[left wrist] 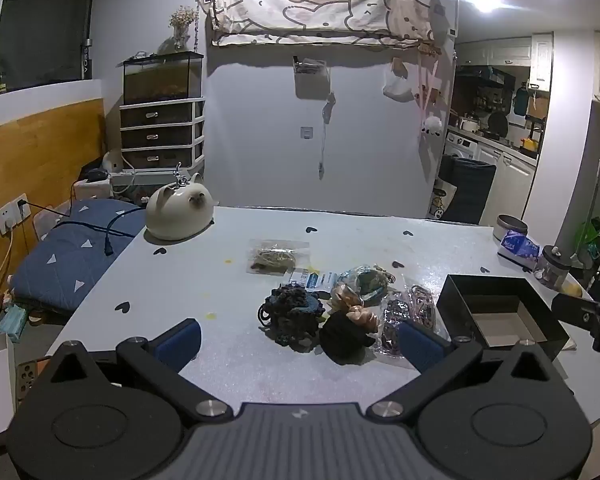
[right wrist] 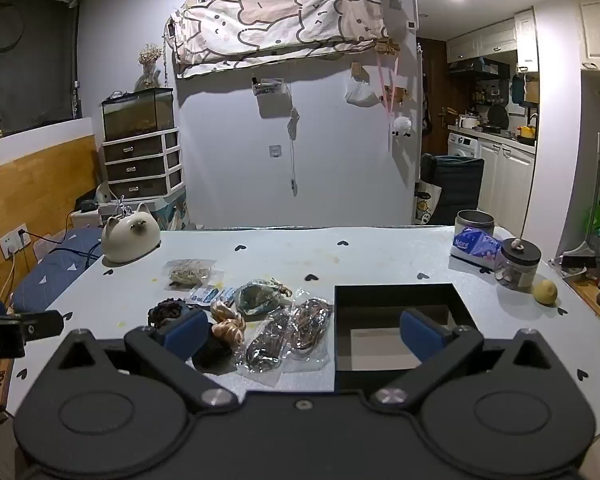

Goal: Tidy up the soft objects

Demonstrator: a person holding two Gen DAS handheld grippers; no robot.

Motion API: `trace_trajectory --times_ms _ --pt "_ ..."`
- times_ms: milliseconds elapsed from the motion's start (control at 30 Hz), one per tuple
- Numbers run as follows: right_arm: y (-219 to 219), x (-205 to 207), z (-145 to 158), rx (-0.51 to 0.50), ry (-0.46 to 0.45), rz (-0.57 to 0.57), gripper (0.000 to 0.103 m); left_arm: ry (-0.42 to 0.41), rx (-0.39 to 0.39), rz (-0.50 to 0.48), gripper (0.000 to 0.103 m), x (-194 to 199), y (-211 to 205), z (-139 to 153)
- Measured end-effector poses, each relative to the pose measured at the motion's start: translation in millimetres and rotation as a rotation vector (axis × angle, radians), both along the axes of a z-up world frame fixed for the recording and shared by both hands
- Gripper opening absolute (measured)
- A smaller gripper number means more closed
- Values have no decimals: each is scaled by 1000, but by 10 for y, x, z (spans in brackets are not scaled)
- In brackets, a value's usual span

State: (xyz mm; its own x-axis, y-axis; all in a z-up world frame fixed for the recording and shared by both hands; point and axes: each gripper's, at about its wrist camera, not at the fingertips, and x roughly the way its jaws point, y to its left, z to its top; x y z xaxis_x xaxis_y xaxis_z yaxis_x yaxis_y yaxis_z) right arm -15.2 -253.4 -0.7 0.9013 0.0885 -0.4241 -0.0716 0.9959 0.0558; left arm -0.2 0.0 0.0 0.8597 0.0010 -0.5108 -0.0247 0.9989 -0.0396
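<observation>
A heap of soft hair ties lies on the pale table: a dark blue scrunchie (left wrist: 292, 314), a black one (left wrist: 344, 340), a tan satin one (left wrist: 354, 308) and a green one (left wrist: 366, 280). Clear bags of hair bands (left wrist: 410, 312) lie beside them. An open black box (left wrist: 500, 316) stands to their right, empty inside. In the right wrist view the heap (right wrist: 228, 326), the bags (right wrist: 288, 334) and the box (right wrist: 396, 328) sit just ahead. My left gripper (left wrist: 298, 346) is open, empty, short of the heap. My right gripper (right wrist: 304, 334) is open and empty over the bags and box edge.
A white cat-shaped ceramic (left wrist: 180, 212) stands at the table's far left. A bag of twine (left wrist: 276, 258) lies mid-table. A tin (right wrist: 474, 222), a tissue pack (right wrist: 476, 246), a jar (right wrist: 518, 264) and a lemon (right wrist: 545, 292) stand at the right edge.
</observation>
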Motion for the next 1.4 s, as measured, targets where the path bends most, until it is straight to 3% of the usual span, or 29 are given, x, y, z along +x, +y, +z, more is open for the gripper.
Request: trace_trajectory --times_ms 1400 --pt "-21 59 -16 0 7 4 103 7 -2 -1 103 2 0 0"
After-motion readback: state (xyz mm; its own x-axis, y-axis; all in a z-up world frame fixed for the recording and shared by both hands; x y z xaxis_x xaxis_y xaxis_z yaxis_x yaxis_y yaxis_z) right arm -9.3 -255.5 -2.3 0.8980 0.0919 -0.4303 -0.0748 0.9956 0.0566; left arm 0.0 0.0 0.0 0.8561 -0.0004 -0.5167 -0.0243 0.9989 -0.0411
